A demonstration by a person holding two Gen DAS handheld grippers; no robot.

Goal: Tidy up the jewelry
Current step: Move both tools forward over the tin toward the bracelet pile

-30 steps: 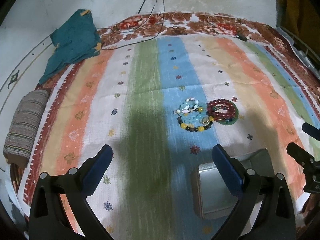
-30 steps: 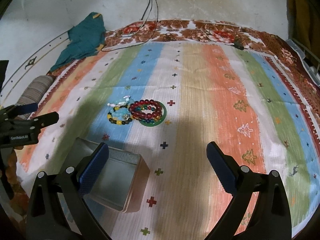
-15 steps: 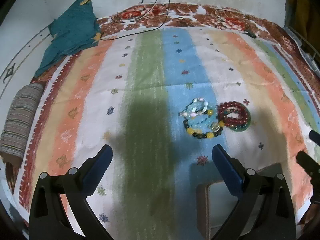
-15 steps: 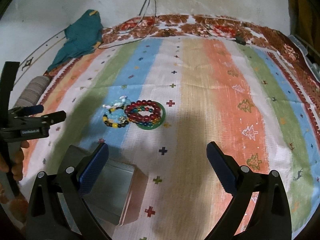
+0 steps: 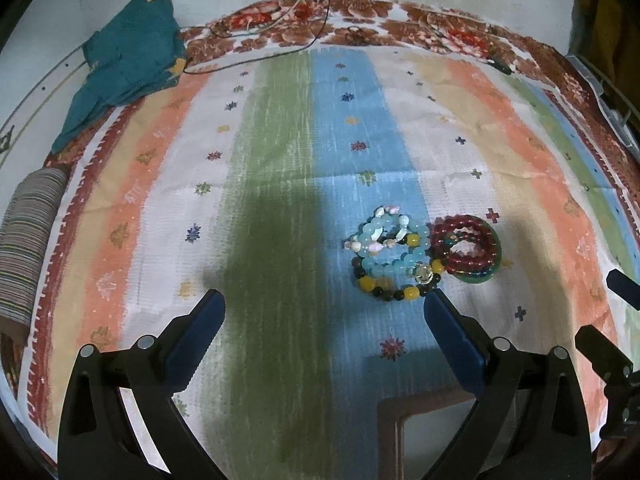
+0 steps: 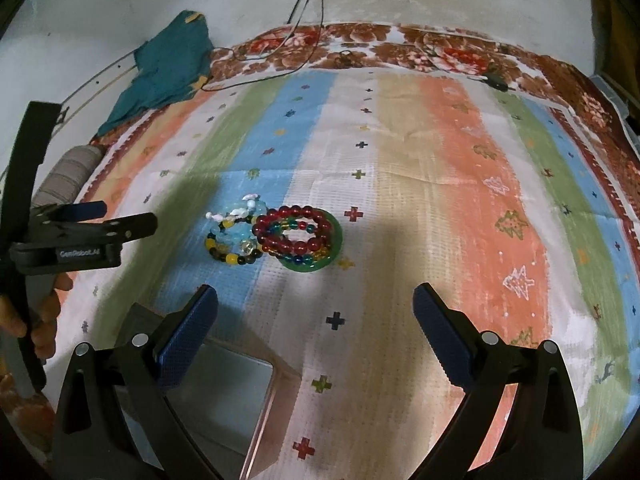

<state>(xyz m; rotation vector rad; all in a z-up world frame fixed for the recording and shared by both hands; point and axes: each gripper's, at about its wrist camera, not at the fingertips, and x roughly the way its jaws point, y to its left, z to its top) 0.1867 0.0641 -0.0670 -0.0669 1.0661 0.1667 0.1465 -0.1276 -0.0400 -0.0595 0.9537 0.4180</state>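
A pile of bracelets lies on the striped cloth: pale blue and shell beads with a yellow and dark bead strand (image 5: 390, 254) (image 6: 234, 240), and next to them dark red beads over a green bangle (image 5: 472, 250) (image 6: 304, 238). A clear open box (image 5: 424, 436) (image 6: 224, 396) sits on the cloth nearer to me than the pile. My left gripper (image 5: 324, 324) is open and empty, short of the pile and left of it; it also shows in the right wrist view (image 6: 120, 216). My right gripper (image 6: 316, 320) is open and empty, short of the pile.
A teal cloth (image 5: 124, 68) lies at the far left corner and a striped roll (image 5: 24, 248) at the left edge. Cables (image 5: 280, 40) run across the far flowered border. The wall stands behind the cloth.
Both grippers have moved forward toward the bracelets, which now look larger and closer. The box has slid lower in both views. Both grippers stay open.
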